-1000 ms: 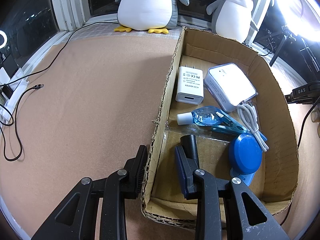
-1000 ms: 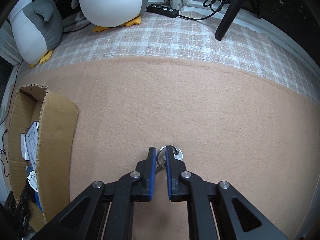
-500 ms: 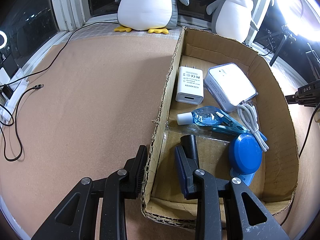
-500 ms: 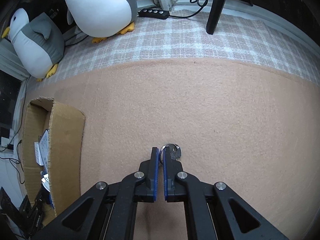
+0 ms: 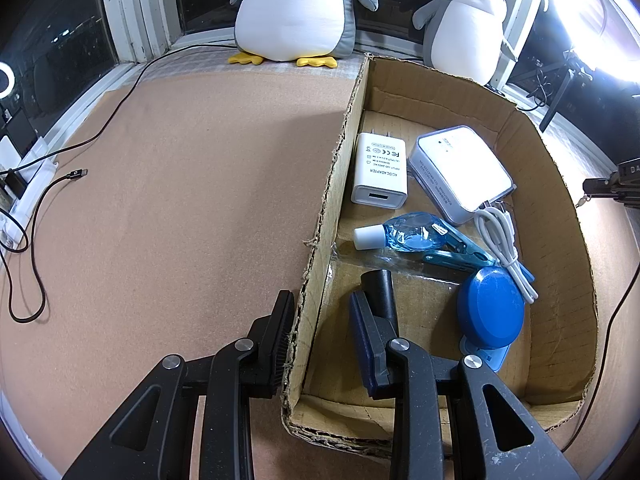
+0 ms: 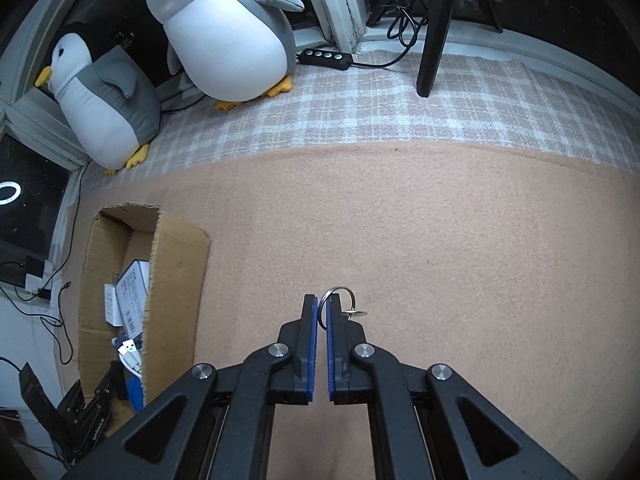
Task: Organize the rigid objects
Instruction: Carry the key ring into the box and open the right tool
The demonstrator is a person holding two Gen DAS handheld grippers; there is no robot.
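**Right claw clamped on key ring; left claw astride box wall**

Left wrist view, left to right. One black cable (image 5: 38, 216) lies loose on the tan felt worktop (image 5: 192, 200), whose left half is otherwise open. The left claw (image 5: 320, 320) stands apart, one finger outside and one inside the left wall of the single brown cardboard box (image 5: 560, 184). The wall's top edge is ragged.

Box contents, one of each:
- white AC/DC adapter (image 5: 380, 172)
- white rectangular device (image 5: 460, 172)
- blue transparent bottle with white cap (image 5: 404, 234)
- teal clip (image 5: 456, 254)
- black cylindrical piece (image 5: 380, 292), just beside the inner finger
- white coiled cable (image 5: 504, 240)
- blue round disc (image 5: 490, 312)

Two plush penguins (image 5: 296, 8) stand beyond the far rim.

Right wrist view. The box sits at the far left. The right claw (image 6: 322, 308) is closed on one silver metal key ring (image 6: 340, 300), well apart from the box, with open felt between and on every side.
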